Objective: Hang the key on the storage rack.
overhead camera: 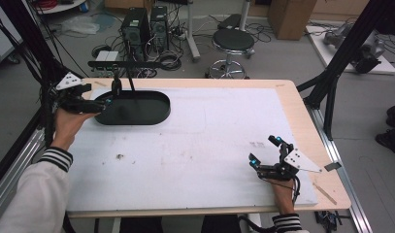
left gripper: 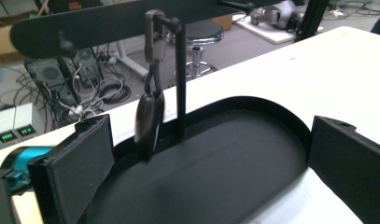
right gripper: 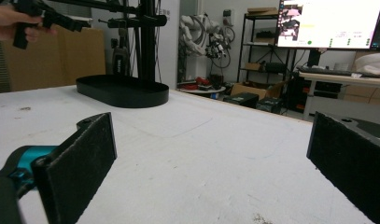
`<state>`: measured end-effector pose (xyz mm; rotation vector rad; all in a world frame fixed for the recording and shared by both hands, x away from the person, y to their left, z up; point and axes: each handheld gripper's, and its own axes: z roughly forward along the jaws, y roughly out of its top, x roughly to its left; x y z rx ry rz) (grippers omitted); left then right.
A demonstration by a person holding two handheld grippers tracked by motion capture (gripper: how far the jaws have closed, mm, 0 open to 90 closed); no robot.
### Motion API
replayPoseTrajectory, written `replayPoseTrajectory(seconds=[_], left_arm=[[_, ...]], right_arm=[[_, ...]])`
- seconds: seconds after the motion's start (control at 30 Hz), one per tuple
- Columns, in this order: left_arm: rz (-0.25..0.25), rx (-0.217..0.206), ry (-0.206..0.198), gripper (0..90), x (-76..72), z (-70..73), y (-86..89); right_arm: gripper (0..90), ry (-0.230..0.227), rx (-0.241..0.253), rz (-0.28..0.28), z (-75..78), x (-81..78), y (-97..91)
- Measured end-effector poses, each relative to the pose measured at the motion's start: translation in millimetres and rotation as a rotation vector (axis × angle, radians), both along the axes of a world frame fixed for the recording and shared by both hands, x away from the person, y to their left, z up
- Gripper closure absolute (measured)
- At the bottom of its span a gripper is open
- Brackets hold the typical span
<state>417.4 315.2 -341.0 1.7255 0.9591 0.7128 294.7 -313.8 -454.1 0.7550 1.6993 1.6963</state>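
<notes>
A black oval tray lies at the far left of the white-covered table, with an upright post and a crossbar rising from it. A dark fob on a clip hangs from a peg of the crossbar, above the tray floor and beside the post. My left gripper is held at the tray's left end, open, with nothing between its jaws; the fob hangs just beyond them. My right gripper rests low on the table at the near right, open and empty, pointing toward the tray.
A white mat covers most of the wooden table. A small speck of debris lies near the left front. Beyond the far edge stand a stool and computer towers. Black frame posts flank the table.
</notes>
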Motion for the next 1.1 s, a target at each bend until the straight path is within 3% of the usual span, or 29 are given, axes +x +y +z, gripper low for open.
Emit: replayPoseTrajectory(seconds=[0.13, 0.4, 0.5, 0.67, 0.97, 1.07, 1.1], left_arm=[[-0.027, -0.030, -0.028, 1.7, -22.5, -14.3, 8.0], [-0.082, -0.044, -0.103, 1.7, -73.7, -43.3, 14.3], [-0.122, -0.084, -0.150, 1.7, -96.4, -53.3, 11.1], [-0.160, -0.149, -0.213, 1.7, -121.8, -67.8, 1.0], [-0.176, -0.198, -0.230, 1.7, -142.7, -97.4, -7.5], [-0.175, -0.192, -0.231, 1.7, -145.2, -106.6, -8.1], [-0.156, -0.172, -0.226, 1.7, -145.8, -110.8, -8.6]], right_arm=[[0.4, -0.003, 0.001, 0.002, 0.0, 0.5, -0.4], [0.4, -0.007, -0.011, -0.005, 0.2, 0.2, 1.1], [0.4, -0.008, -0.013, -0.008, 0.2, 0.2, 1.2], [0.4, -0.014, -0.025, -0.010, 0.4, 0.0, 1.9], [0.3, -0.015, -0.033, -0.013, 0.4, -1.0, 3.4], [0.4, -0.015, -0.033, -0.013, 0.4, -1.0, 3.4], [0.4, -0.019, -0.037, -0.013, 0.5, -0.8, 3.3]])
